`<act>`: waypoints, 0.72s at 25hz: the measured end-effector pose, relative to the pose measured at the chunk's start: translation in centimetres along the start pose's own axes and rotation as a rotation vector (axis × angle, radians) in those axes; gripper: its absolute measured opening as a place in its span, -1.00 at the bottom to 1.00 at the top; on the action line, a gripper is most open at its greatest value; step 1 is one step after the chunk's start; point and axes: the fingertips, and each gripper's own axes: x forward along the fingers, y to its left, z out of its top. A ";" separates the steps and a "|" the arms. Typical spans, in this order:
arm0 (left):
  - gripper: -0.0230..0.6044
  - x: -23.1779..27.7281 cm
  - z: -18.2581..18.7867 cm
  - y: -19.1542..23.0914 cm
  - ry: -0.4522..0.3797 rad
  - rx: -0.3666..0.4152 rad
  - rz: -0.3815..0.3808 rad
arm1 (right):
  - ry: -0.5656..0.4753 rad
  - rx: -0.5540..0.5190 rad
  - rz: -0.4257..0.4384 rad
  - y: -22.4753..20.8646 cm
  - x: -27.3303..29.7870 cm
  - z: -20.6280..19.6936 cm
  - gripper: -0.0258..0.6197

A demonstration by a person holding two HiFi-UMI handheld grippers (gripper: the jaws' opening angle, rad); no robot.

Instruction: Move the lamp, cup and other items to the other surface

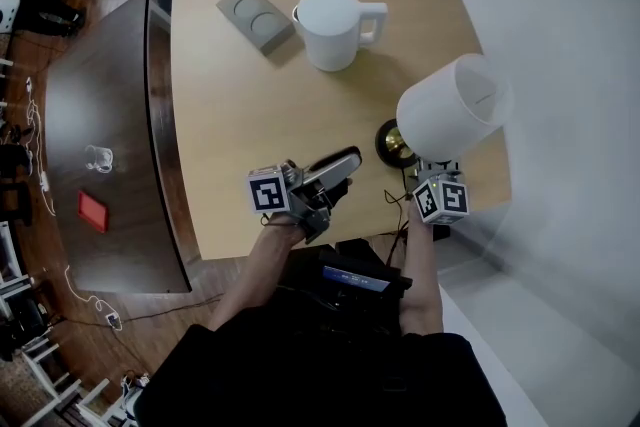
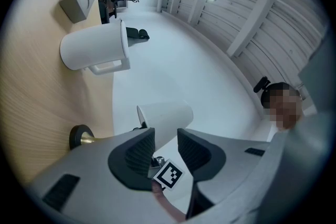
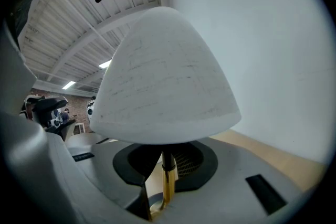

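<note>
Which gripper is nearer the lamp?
Right. The right gripper is clamped on the lamp at its stem; the left gripper is open and empty, beside the base, apart from it.

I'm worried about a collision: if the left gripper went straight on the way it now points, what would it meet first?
Probably the black-and-white marker cube on the right gripper, dead ahead, then the white-shaded brass lamp it holds; depth is unclear.

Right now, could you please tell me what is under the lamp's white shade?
Under the white shade, the brass stem runs down between the fingers of the right gripper, which clamp it. Whatever sits up inside the shade is covered.
</note>
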 end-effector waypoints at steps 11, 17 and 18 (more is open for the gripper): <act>-0.49 -0.1 0.0 0.3 -0.002 -0.019 0.021 | 0.020 0.016 -0.020 -0.8 0.3 -1.3 -0.67; -0.49 -0.4 0.0 0.9 0.003 -0.013 0.031 | 0.015 -0.009 -0.008 -0.4 0.5 -1.3 -0.67; -0.49 -0.3 -0.1 0.9 0.004 -0.009 0.029 | 0.015 -0.005 -0.006 -0.3 0.4 -1.5 -0.67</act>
